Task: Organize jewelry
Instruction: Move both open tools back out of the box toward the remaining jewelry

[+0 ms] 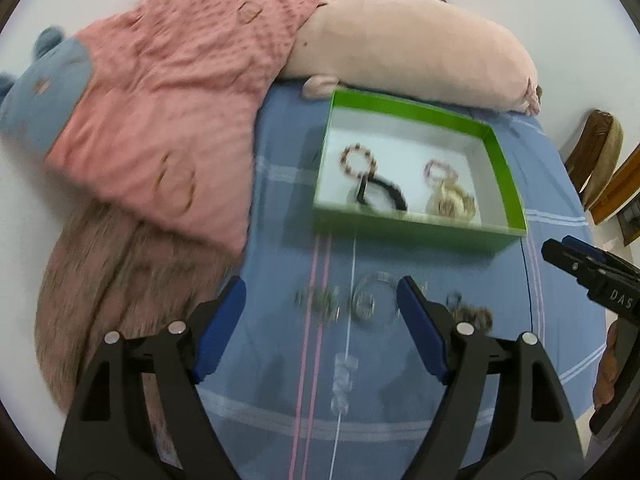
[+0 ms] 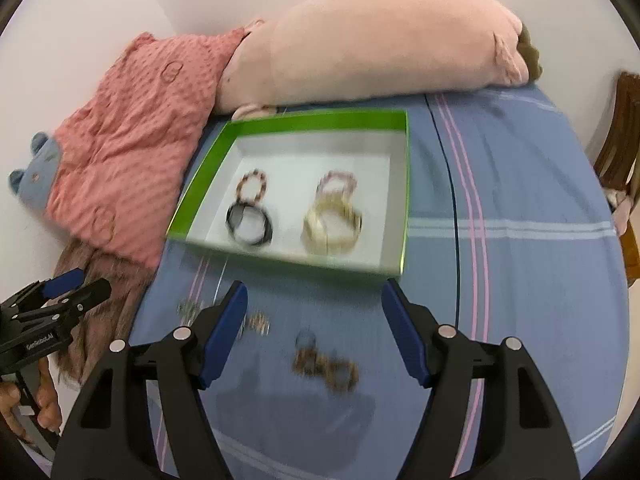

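Bracelets half sorted as both grippers hang open over blue bedspread

Jewelry is divided between a shallow green-sided cardboard box with a white floor [image 2: 404, 200] and the blue striped bedspread [image 2: 520, 208] in front of it. Inside the box a brown beaded bracelet [image 2: 253, 187] lies touching a black bangle [image 2: 250, 224], with a pink beaded bracelet [image 2: 338, 184] and a stack of pale gold bangles [image 2: 332, 226] beside them. Loose on the cloth are a cluster of brown beaded bracelets [image 2: 326, 366], a clear ring-shaped bangle [image 1: 374, 300] and a small greenish beaded piece [image 1: 318, 300], all blurred.

The left gripper [image 1: 322, 332] is spread wide and empty above the clear bangle; the right gripper [image 2: 314, 334] is likewise wide and empty over the brown cluster. No piece is touched.

The next pick is judged best made one bracelet at a time, with one pad lowered inside the ring and one outside, so that neighbours are not dragged. Like pieces are best set beside like in the box.
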`<state>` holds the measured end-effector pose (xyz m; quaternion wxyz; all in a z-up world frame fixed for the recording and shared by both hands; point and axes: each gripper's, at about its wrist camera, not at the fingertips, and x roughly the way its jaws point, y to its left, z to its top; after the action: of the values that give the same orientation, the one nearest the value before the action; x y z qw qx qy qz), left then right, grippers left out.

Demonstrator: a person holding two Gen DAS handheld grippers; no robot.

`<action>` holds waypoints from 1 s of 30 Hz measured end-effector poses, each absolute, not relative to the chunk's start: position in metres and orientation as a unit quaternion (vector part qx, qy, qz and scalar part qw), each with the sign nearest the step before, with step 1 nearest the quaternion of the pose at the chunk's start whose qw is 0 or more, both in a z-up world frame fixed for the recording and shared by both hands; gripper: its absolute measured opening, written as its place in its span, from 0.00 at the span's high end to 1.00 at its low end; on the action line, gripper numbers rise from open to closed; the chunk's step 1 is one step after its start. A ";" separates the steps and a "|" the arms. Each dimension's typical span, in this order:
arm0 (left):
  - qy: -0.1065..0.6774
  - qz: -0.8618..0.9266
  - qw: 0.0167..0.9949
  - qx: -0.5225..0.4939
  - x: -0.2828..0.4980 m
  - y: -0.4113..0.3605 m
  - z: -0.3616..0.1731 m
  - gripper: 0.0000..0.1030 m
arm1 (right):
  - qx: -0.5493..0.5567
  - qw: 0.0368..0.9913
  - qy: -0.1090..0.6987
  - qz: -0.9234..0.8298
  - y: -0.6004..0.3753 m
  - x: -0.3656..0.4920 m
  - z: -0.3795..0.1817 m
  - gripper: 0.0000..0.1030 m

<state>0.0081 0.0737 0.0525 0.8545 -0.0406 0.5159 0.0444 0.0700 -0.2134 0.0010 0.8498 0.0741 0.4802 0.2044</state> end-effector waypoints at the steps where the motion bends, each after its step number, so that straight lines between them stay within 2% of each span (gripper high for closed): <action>1: 0.516 0.050 0.854 -0.041 -0.001 0.074 0.053 0.21 | 0.075 0.847 0.484 0.207 -0.217 0.062 -0.001 0.32; 9: 0.526 0.077 0.844 -0.068 -0.054 0.069 0.043 0.19 | 0.066 0.838 0.495 0.217 -0.236 0.033 -0.013 0.32; 21: 0.544 0.063 0.836 -0.026 -0.031 0.065 0.014 0.19 | 0.014 0.835 0.512 0.200 -0.226 0.032 -0.044 0.33; 23: 0.550 0.061 0.833 -0.017 -0.023 0.068 0.006 0.19 | -0.003 0.827 0.525 0.201 -0.214 0.033 -0.058 0.35; 25: 0.556 0.055 0.829 -0.014 -0.016 0.070 -0.001 0.19 | -0.027 0.817 0.540 0.200 -0.198 0.036 -0.072 0.42; 28: 0.567 0.051 0.822 -0.011 -0.006 0.071 -0.014 0.19 | -0.059 0.812 0.548 0.190 -0.182 0.042 -0.084 0.48; 30: 0.569 0.043 0.821 -0.009 -0.001 0.071 -0.023 0.19 | -0.073 0.811 0.551 0.182 -0.176 0.045 -0.088 0.49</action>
<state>-0.0006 0.0715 -0.0226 0.8214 -0.0089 0.5687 0.0425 0.0446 -0.1755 -0.0882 0.8110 -0.0728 0.5511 0.1823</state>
